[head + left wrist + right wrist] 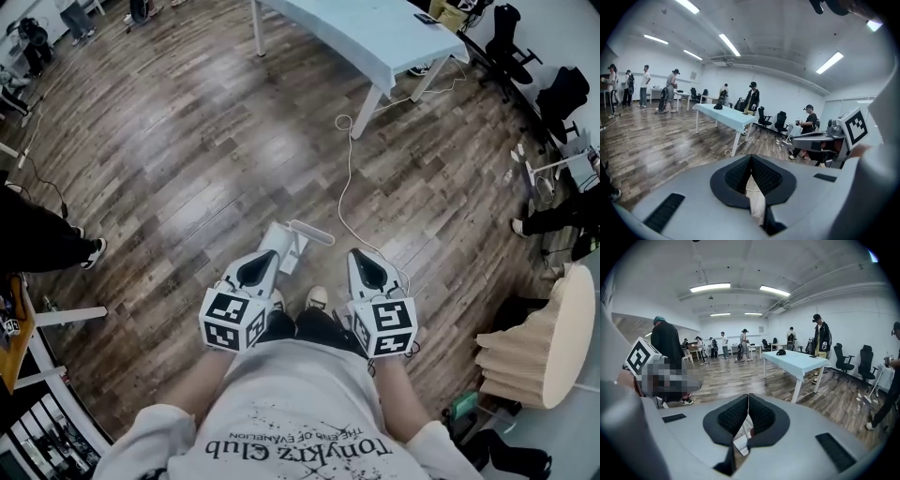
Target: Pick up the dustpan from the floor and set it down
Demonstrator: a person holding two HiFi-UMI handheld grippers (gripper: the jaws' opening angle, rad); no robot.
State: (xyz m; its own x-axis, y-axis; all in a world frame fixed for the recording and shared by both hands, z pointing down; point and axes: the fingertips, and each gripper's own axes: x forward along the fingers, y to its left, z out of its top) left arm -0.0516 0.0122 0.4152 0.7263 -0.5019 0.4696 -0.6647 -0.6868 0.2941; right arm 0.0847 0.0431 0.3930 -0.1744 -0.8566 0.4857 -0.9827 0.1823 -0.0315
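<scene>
Left claw (266,260) and right claw (363,262) are both closed and empty above the wood floor (187,159). What looks like the dustpan (292,242) lies just ahead of them, with a table (375,37) farther on.

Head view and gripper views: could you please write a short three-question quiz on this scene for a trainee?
1. True or false: the right gripper holds the dustpan.
2. Where is the dustpan? A: on the light blue table. B: on the wooden floor. C: clamped in a gripper's jaws.
3. Fill in: the jaws of the left gripper stand ____ (apart or together).

Key: 1 false, its jaws are shut on nothing. 2 B. 3 together, with nothing between them.
</scene>
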